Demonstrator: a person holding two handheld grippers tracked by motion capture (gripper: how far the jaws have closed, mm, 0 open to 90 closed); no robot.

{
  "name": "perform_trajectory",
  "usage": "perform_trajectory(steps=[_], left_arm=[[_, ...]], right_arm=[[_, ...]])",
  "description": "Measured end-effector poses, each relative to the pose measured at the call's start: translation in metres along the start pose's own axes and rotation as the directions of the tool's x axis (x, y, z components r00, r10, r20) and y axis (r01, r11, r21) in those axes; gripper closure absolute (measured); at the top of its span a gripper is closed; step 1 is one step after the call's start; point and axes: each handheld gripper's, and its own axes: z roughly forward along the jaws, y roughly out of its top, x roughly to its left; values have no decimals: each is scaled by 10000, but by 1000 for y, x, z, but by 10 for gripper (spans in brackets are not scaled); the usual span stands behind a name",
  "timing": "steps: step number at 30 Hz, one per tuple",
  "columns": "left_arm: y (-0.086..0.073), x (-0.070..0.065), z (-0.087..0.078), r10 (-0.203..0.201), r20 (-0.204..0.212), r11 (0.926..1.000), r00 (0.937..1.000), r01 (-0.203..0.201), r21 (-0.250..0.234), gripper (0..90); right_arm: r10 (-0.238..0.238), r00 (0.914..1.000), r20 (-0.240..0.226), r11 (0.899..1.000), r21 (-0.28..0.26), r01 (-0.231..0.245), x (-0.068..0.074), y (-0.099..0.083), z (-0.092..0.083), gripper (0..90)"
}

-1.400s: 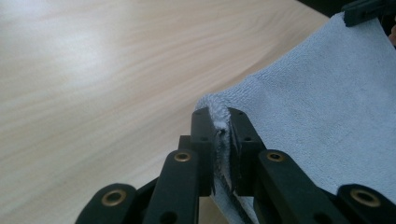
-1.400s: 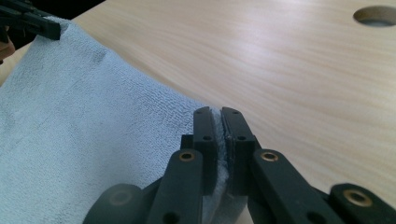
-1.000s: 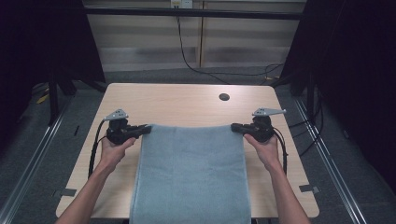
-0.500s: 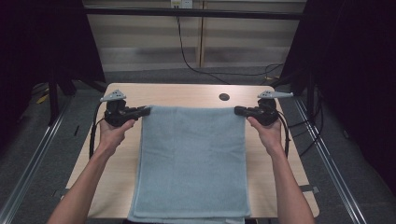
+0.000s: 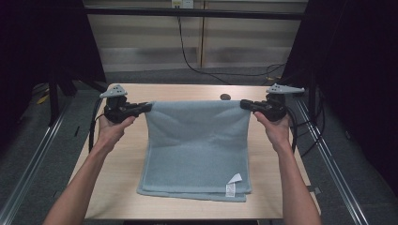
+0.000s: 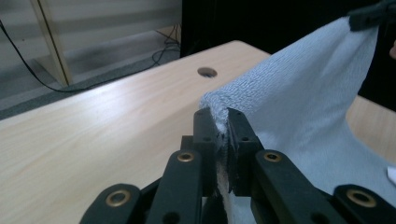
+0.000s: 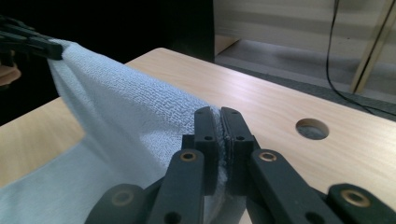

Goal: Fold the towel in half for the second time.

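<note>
No text is showing clearly enough to read. A white tag (image 5: pixel 230 189) is lying at the near edge of the towel (image 5: pixel 197 140), but its print is appearing too small to make out.

Your counter (image 5: pixel 117 187) is pale wood grain with rounded corners and sits mid-frame in the high view. A round cable hole (image 5: pixel 225 97) lies near its far edge, right of centre. On it rests the lower part of the light blue towel (image 5: pixel 197 173), white tags at the near edge.
</note>
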Motion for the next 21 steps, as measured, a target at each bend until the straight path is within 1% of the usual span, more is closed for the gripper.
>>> perform_trajectory(steps=[1,4,6,10,11,15,18,19,20,21], left_arm=[[-2,-2,-3,-2,67,9999,10000,3,-102,846],[-6,-11,-11,66,213,9997,9998,-61,-246,850],[-8,-18,-16,236,228,9993,9995,-229,-299,851],[-16,-27,-26,192,426,9993,9989,-177,-341,853],[-20,-29,-30,161,537,9994,9984,-144,-317,853],[-34,-39,-36,231,503,9997,9985,-226,-104,853],[-48,-48,-40,76,780,10000,9969,-72,-56,853],[-52,-50,-42,19,887,10000,9961,-18,-15,853],[-58,-52,-44,69,920,10000,9957,-75,64,853],[-66,-56,-47,33,968,9998,9953,-50,170,853]], right_arm=[[46,10000,-82,10000,-37,-46,3,-2,-4,868],[-48,9998,-176,10000,-80,47,9,-7,-12,869],[-150,9997,-204,9999,-34,150,14,-10,-18,869],[-343,9986,-407,9994,-122,339,26,-17,-30,868],[-369,9983,-452,9992,-144,362,28,-19,-33,868],[-660,9960,-605,9974,241,675,45,-31,-43,868],[-865,9941,-652,9932,722,912,55,-42,-48,868],[-896,9937,-673,9920,832,951,59,-46,-50,868],[-910,9933,-709,9914,881,971,61,-50,-52,868],[-915,9930,-752,9908,932,984,64,-55,-54,868]])
